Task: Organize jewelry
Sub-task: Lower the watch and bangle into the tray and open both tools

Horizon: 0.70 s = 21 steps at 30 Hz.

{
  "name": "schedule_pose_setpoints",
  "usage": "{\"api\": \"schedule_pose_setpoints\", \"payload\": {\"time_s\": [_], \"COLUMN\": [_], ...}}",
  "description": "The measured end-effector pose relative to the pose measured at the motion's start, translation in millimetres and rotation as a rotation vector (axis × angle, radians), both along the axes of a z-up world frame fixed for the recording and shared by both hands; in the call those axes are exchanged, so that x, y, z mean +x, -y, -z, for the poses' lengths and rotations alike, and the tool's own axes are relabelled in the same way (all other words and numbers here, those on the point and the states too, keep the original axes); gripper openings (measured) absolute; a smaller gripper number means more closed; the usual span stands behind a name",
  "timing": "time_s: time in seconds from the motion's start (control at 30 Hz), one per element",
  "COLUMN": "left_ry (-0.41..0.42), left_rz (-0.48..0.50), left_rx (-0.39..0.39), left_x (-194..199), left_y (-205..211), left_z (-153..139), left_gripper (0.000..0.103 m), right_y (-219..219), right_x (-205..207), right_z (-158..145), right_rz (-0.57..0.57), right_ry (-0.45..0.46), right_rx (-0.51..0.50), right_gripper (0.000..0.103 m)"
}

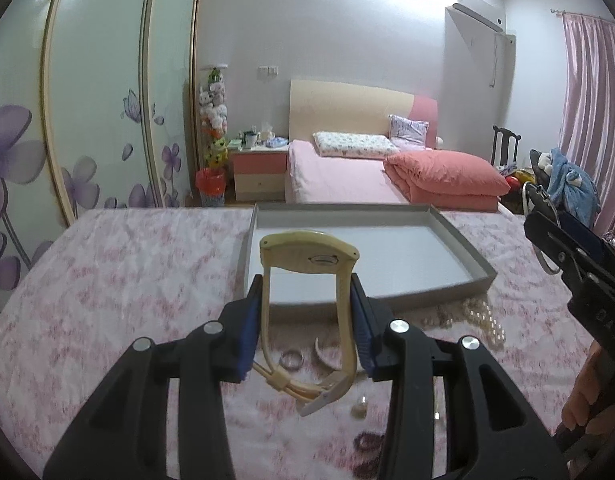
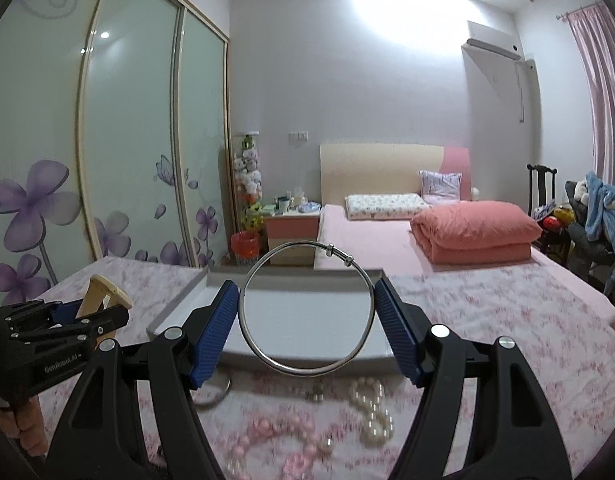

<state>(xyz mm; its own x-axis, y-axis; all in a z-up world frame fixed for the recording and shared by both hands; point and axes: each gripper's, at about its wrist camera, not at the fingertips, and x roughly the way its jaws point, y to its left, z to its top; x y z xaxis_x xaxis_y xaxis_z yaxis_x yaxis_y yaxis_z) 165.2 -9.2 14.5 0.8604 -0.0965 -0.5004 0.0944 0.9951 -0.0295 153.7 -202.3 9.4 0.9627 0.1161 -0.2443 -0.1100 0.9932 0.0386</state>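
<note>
Left gripper clamped on a cream watch, blue pads pressing both sides of the strap loop, case up top, buckle end hanging below. Held above the pink floral bed, just short of a shallow grey tray.

Right gripper spread wide, pads against opposite sides of a silver bangle, held upright with its clasp beads at the top, in front of the same tray. Seen at the right edge of the left view too.

Lying on the bed near the tray: white pearls, pink beads, a small ring, a curved silver piece, a small pale blurred bit.

Fingers at the lower right of the left view.
</note>
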Motion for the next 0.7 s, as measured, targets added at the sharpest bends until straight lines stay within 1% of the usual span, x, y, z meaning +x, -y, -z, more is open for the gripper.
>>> {"api": "schedule_pose_setpoints", "payload": {"time_s": [0.2, 0.27, 0.37, 0.47, 0.53, 0.6, 0.7], "left_ry": [0.012, -0.005, -0.048, -0.111, -0.159, -0.208, -0.279], "left_rz": [-0.008, -0.013, -0.010, -0.013, -0.012, -0.015, -0.002], "left_rx": [0.010, 0.012, 0.010, 0.013, 0.005, -0.007, -0.034], "left_x": [32.7, 52.5, 79.6, 114.3, 133.5, 151.0, 170.0], "left_y": [5.4, 6.8, 9.6, 12.4, 12.7, 12.1, 13.0], "left_z": [-5.8, -4.3, 2.7, 16.3, 27.1, 37.7, 53.7], "left_gripper": [0.040, 0.040, 0.040, 0.040, 0.040, 0.040, 0.040], "right_y": [3.2, 6.3, 9.9, 11.8, 11.1, 14.0, 16.5], "right_x": [32.0, 46.1, 70.6, 106.1, 125.4, 147.7, 167.8], "right_z": [-9.2, -11.6, -10.6, 0.1, 13.1, 29.0, 49.3], "right_rz": [0.011, 0.015, 0.019, 0.005, 0.002, -0.007, -0.013], "right_ry": [0.026, 0.023, -0.008, -0.101, -0.178, -0.279, -0.396], "right_rx": [-0.009, -0.014, -0.011, -0.001, 0.003, 0.025, 0.056], "right_gripper": [0.070, 0.070, 0.070, 0.070, 0.070, 0.070, 0.070]}}
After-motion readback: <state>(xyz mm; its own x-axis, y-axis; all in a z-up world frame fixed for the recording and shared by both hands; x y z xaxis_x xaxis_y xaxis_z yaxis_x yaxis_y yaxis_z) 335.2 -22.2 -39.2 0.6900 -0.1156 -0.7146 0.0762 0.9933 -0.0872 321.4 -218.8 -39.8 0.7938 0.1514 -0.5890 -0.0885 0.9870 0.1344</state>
